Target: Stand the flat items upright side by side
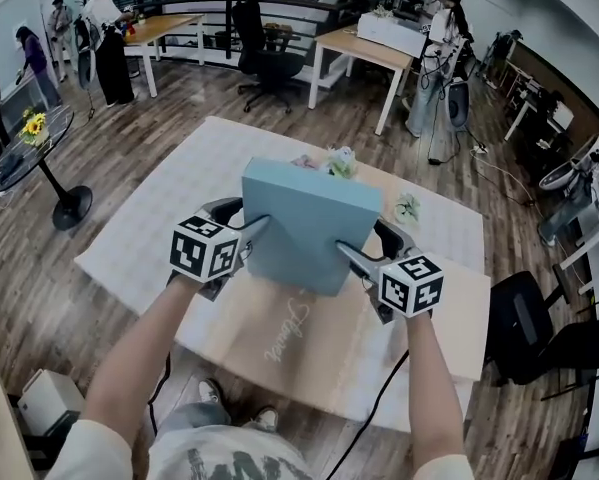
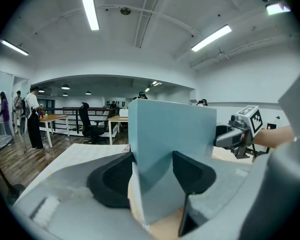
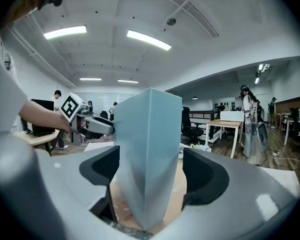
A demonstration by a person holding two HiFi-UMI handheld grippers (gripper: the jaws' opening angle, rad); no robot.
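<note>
From overhead, the flat blue box [image 1: 309,218] is held tilted between both hands over the counter [image 1: 179,198]. Its lower edge is down by the beige mat [image 1: 309,348], though I cannot tell whether it rests there. The left tongs [image 1: 251,230] are at its left edge and the right tongs [image 1: 351,256] at its right. Looking along the left tongs [image 2: 152,176], the pads pinch a corner of the box [image 2: 172,129] — this looks like the only real hold on it. Looking along the right tongs [image 3: 151,176], the jaws stand spread round the box [image 3: 150,129], with a gap showing on one side, so they press nothing. The risk as I see it: with one corner grip, the box could swing about that pinch and flop flat, or skid on the mat as it is stood up. It could also tip back toward the small pale things [image 1: 341,161] behind it — especially if the left hand lets go before the box is balanced.
</note>
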